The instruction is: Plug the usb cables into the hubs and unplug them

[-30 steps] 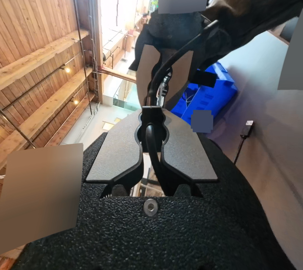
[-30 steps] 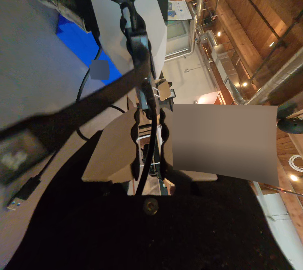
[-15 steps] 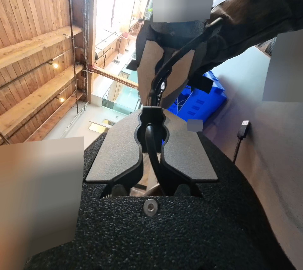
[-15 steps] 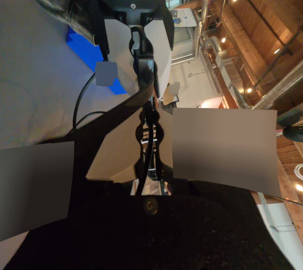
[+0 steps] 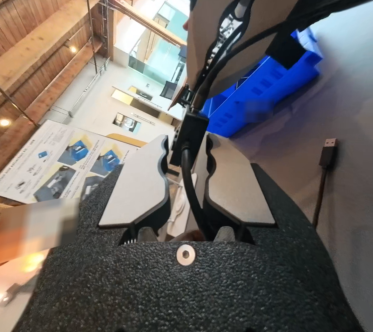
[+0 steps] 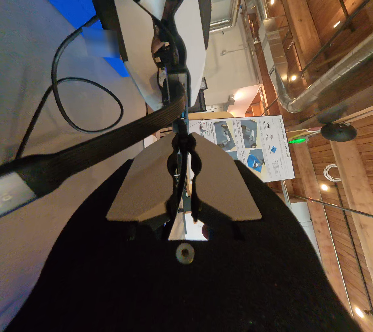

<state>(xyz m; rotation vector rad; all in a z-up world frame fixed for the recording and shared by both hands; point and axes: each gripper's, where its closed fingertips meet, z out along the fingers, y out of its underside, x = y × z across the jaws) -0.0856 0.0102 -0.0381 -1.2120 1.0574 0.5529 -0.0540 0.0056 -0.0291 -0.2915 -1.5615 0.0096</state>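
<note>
A small black USB hub [image 5: 190, 134] sits between the fingertips of my left gripper [image 5: 187, 152]. The jaws stand apart, with a gap on the hub's left side. The hub's round cable [image 5: 188, 185] runs back between the fingers. My right gripper [image 6: 182, 140] faces the left one and is shut on a black USB cable just behind its plug [image 5: 194, 101], which meets the hub's far end. In the right wrist view the hub [image 6: 178, 84] shows at the left gripper's pale fingertips [image 6: 141, 72].
A loose USB plug [image 5: 329, 152] lies on the grey table [image 5: 343, 84]. A blue bin [image 5: 262, 104] stands behind. A cable loop [image 6: 80, 104] lies on the table. A flat ribbed black band [image 6: 101, 140] crosses near the right camera. A picture board [image 6: 252, 146] stands beyond. My hands' fingertips stand some 4 cm from each other.
My left jaws have parted from the hub, which now sits tilted between them. The two grippers have come closer together, and the right stays shut on the cable.
</note>
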